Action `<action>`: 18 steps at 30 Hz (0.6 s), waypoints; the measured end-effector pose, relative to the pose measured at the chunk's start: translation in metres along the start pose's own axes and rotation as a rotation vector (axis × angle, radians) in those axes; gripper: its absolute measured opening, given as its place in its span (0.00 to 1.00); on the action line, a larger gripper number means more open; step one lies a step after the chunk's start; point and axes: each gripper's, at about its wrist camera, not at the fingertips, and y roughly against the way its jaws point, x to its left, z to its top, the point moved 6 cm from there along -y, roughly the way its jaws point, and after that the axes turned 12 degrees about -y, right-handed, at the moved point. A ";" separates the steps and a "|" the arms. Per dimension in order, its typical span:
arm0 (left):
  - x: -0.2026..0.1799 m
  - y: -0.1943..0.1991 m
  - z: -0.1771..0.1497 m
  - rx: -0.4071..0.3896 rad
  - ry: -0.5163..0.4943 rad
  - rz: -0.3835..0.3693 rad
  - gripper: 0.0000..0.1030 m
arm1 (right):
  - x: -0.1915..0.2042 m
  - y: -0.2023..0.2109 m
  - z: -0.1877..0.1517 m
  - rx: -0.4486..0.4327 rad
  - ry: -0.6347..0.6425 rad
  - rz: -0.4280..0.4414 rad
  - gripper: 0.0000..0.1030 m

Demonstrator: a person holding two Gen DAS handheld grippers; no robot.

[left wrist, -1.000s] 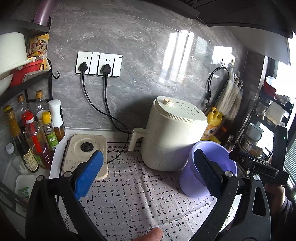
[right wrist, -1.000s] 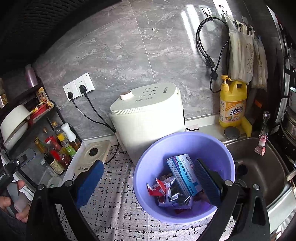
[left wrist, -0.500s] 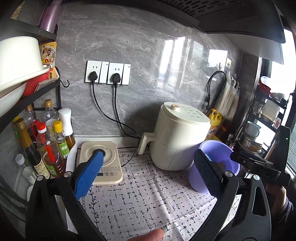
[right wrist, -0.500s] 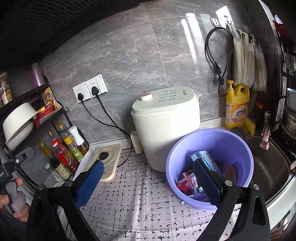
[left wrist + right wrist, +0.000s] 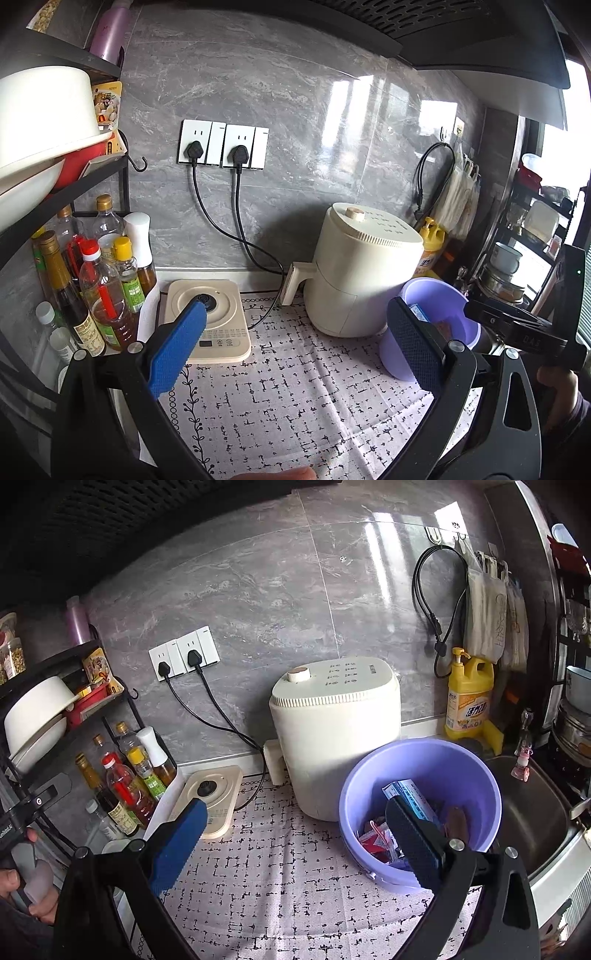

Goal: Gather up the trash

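A purple plastic bucket (image 5: 454, 764) stands on the patterned cloth at the right, beside the sink. It holds trash: a blue and white box (image 5: 410, 797) and red and silver wrappers (image 5: 376, 840). The bucket also shows in the left wrist view (image 5: 439, 299). My right gripper (image 5: 295, 838) is open and empty, held back above the cloth, its right finger in front of the bucket. My left gripper (image 5: 295, 345) is open and empty above the cloth, left of the bucket.
A cream air fryer (image 5: 336, 734) stands behind the bucket. A cream kettle base (image 5: 207, 317) sits at the left by a rack of sauce bottles (image 5: 96, 280). Yellow detergent bottle (image 5: 468, 698) and a steel sink (image 5: 532, 812) are at the right. Cords run from wall sockets (image 5: 221, 144).
Both grippers have pulled back and up from the counter. The bucket and air fryer look smaller and farther away in both views. Both grippers stay open.
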 end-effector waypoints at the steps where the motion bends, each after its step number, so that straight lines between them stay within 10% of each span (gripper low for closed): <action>1: -0.001 0.001 0.000 0.000 -0.005 0.001 0.94 | 0.001 0.001 0.000 -0.001 0.003 0.000 0.92; 18: -0.011 -0.002 -0.005 0.011 -0.011 -0.007 0.94 | -0.007 0.009 -0.002 -0.013 0.008 -0.012 0.92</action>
